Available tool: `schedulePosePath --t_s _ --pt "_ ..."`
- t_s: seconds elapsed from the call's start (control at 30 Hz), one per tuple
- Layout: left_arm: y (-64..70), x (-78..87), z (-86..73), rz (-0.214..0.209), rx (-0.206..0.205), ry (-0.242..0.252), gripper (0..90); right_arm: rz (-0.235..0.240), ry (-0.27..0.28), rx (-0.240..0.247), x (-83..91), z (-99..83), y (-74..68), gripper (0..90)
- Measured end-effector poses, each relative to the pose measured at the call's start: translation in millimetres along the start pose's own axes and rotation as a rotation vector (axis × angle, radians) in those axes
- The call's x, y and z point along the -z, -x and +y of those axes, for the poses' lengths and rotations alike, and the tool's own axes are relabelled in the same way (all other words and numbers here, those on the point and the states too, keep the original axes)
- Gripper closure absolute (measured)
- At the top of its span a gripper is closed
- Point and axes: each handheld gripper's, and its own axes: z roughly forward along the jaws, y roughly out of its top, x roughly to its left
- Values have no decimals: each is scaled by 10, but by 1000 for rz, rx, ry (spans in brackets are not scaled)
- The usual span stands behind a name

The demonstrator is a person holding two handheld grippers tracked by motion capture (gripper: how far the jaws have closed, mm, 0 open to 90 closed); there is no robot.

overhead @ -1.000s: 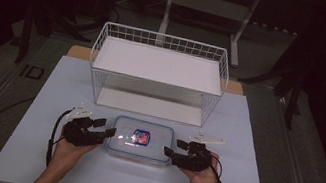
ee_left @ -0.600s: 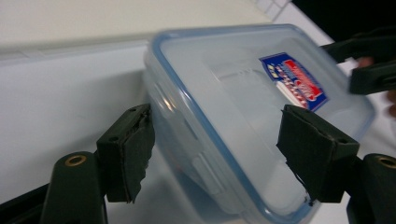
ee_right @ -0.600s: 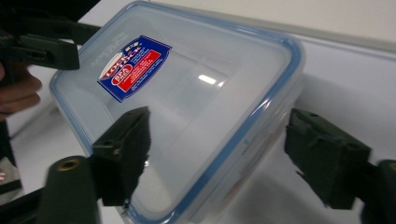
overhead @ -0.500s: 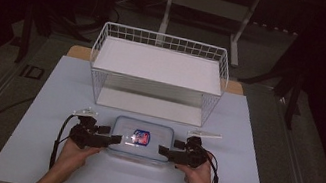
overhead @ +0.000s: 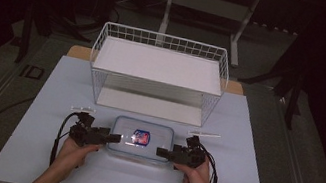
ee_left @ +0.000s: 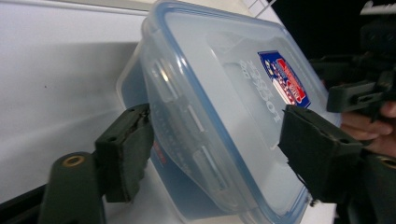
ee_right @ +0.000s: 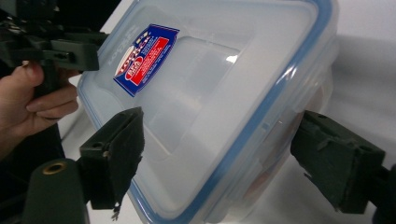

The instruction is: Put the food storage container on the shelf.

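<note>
Food container (overhead: 140, 140) with clip-on lid rests on the desk (overhead: 49, 92) before the wire rack (overhead: 158, 73). Left gripper (overhead: 113, 138) and right gripper (overhead: 161, 152) straddle its ends with fingers open; gripping and lifting are not yet done.

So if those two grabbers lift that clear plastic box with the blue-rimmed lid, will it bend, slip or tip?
The plastic box looks rigid, with moulded walls, so it probably won't flex. Its glossy lid reflects light, so it may be slippery. It is low and flat, so unlikely to tip; held from both ends by the left gripper and right gripper, it should stay level.
</note>
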Motion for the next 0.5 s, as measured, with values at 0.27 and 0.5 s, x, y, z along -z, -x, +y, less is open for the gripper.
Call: schedulePosePath --t_s 0.27,0.5 --pt "13 158 -6 -17 -6 9 485 12 34 -14 112 -38 -14 342" --pt "69 222 -61 -33 -29 -2 595 63 28 -31 236 -111 11 444"
